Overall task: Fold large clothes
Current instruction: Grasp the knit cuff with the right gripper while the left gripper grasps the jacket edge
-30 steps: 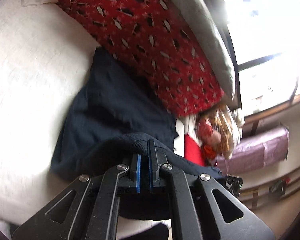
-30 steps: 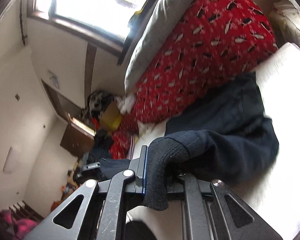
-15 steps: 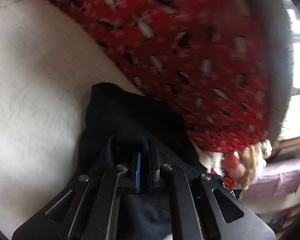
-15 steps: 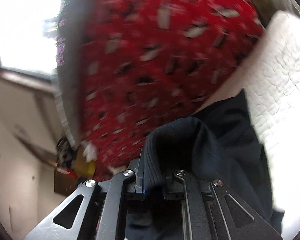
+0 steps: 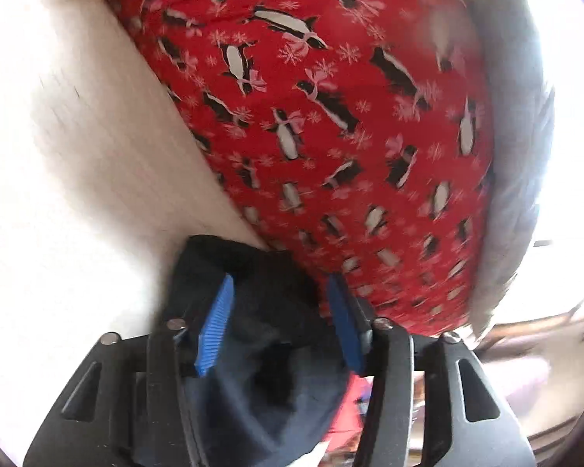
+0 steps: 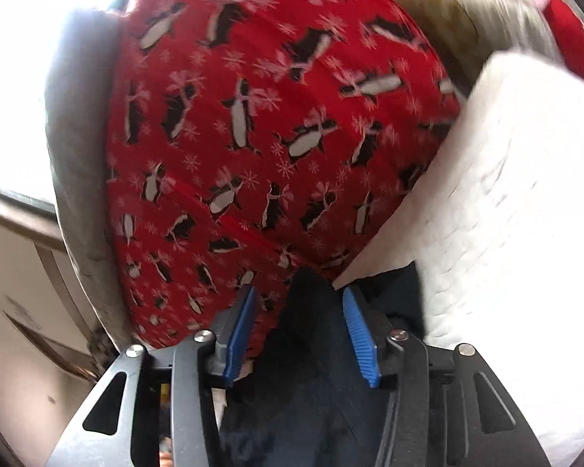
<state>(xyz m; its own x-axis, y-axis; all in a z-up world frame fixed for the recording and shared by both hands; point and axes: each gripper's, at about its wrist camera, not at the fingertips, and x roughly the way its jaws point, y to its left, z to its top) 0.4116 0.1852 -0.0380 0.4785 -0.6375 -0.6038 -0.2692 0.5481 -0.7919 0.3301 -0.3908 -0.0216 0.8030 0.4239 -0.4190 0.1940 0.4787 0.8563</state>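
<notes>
Dark navy garment (image 5: 268, 342) lay bunched and creased at the white mattress (image 5: 78, 194) edge, against the red penguin-print duvet (image 5: 331, 124). Left gripper (image 5: 278, 323) had its jaws spread wide, cloth loose between the blue pads. Right gripper (image 6: 298, 330) was likewise wide, a navy fold (image 6: 311, 334) standing between its pads.

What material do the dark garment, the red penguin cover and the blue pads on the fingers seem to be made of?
Dark garment: apparently a thick navy knit or fleece, matte, with soft rounded folds. Red penguin cover: probably printed woven cotton, smooth and matte, creasing finely. Blue pads: likely rubber or soft plastic, with fine ribs across the face; the fingers behind look like black rigid plastic or metal.
</notes>
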